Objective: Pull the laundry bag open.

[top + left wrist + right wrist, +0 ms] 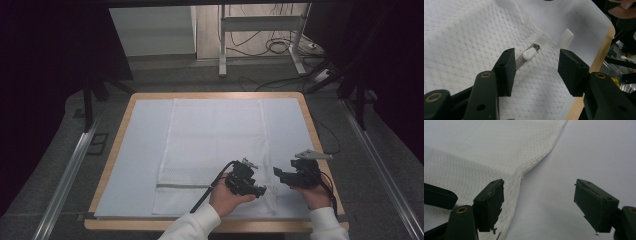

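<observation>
Both claws agape, low.

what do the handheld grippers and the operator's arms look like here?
Both the left gripper and right gripper are black, with blocky rectangular pads and brass-coloured pivot rings. A black cable trails from the left; a grey three-cornered plate tops the right. White sleeves.

Wooden-edged table, pale sheet covering it; white mesh bag flat on sheet, under left gripper, beside right gripper.
</observation>
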`<state>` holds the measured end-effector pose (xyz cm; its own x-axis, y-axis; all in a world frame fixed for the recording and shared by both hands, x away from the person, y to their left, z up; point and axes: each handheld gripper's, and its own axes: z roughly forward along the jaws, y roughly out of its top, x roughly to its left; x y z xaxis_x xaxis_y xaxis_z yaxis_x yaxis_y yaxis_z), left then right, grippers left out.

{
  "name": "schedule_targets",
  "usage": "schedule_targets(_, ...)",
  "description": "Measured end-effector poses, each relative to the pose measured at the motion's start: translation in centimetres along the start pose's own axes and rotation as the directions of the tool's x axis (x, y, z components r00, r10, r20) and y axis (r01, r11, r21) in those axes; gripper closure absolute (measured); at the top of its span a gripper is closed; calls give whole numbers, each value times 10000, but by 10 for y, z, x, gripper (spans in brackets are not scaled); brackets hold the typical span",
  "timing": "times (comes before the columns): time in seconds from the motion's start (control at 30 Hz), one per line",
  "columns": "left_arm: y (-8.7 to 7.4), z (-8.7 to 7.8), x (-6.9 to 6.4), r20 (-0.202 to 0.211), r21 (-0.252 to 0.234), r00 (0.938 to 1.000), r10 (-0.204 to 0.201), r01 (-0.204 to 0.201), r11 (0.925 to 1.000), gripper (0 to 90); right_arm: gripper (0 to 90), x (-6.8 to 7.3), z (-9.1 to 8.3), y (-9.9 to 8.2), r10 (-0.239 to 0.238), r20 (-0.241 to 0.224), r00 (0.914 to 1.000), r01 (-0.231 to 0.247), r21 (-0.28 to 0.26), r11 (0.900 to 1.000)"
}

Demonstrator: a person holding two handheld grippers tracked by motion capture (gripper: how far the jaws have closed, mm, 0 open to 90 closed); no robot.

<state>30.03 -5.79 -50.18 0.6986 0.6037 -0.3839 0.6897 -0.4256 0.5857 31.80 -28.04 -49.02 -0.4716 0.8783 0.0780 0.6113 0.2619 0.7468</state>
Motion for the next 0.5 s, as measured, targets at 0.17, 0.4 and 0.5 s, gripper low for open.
schedule_targets(0.17,1,6,0,223,136,9996,-143,140,9998,502,236,-1,0,0,4,30,10000,-4,-7,10000)
schedule_targets(0.4,4,12,3,297,191,9989,-372,366,9991,578,236,-1,0,0,46,70,10000,-46,44,10000)
schedule_targets(0.5,4,13,3,322,165,9987,-390,385,9991,598,237,-2,0,0,54,69,10000,-54,38,10000)
